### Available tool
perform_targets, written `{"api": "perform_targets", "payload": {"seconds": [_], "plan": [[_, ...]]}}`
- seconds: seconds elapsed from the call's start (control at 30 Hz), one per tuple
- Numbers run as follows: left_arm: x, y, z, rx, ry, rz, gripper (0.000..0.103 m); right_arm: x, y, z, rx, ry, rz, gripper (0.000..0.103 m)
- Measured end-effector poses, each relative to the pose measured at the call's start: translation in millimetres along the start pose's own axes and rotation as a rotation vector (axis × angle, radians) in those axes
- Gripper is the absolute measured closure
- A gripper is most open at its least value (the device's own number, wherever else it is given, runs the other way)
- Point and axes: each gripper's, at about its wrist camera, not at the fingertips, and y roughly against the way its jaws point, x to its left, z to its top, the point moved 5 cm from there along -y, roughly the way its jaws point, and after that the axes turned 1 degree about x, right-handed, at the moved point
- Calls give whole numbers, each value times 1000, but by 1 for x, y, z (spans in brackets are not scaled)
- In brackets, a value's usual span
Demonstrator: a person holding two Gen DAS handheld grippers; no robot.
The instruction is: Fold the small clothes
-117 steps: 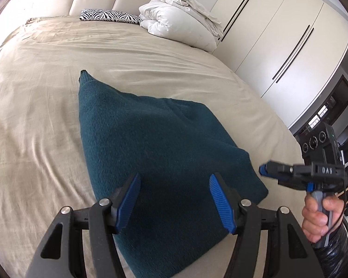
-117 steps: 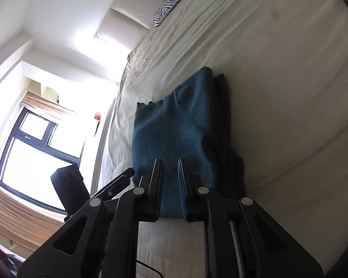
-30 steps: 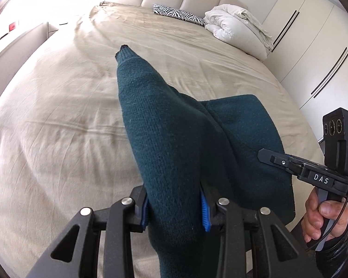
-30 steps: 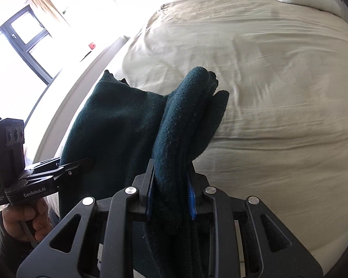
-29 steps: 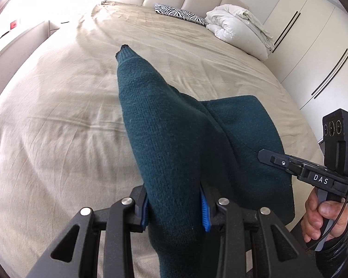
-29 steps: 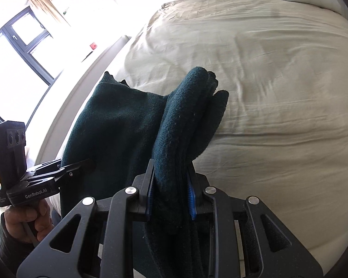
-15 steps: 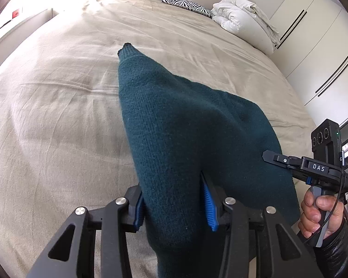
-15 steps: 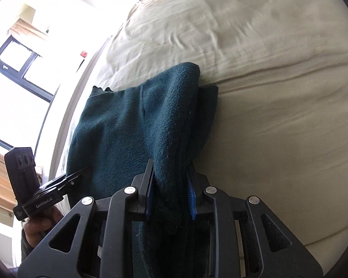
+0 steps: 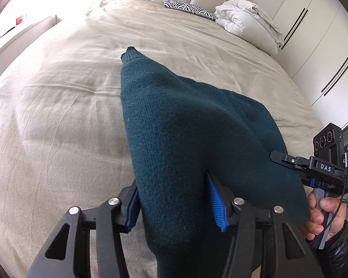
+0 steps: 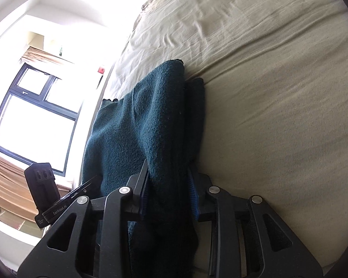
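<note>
A dark teal knitted garment (image 9: 185, 134) lies folded on the beige bed sheet (image 9: 58, 115). My left gripper (image 9: 176, 205) has its blue pads wide apart around the garment's near left corner, which bulges loosely between them. My right gripper (image 10: 168, 192) is parted around the garment's (image 10: 146, 125) near right edge, several layers thick, between its pads. It shows from the side in the left wrist view (image 9: 313, 164), held by a hand at the garment's right edge. The left gripper's body shows in the right wrist view (image 10: 46, 194).
A white duvet bundle (image 9: 246, 26) and a zebra-print pillow (image 9: 188, 8) lie at the head of the bed. White wardrobe doors (image 9: 320, 46) stand to the right. A window (image 10: 34, 125) is on the left side of the room.
Both grippers lowered the held edge of the garment onto the bed. The left jaws have spread wide and the right jaws have parted somewhat; the fabric now rests on the sheet.
</note>
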Motion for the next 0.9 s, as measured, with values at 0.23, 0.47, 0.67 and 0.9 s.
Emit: {"api": "perform_targets", "payload": {"seconds": [0.23, 0.47, 0.67, 0.9], "plan": [[5, 3, -4, -15, 14, 13, 41, 20, 35, 1, -21, 30, -132, 73], [6, 5, -7, -28, 19, 24, 37, 69, 71, -14, -40, 143, -53, 73], [6, 7, -11, -41, 15, 33, 34, 68, 31, -44, 68, 132, -41, 73], [10, 7, -15, -51, 30, 21, 30, 18, 19, -61, 29, -7, 178, 84]]}}
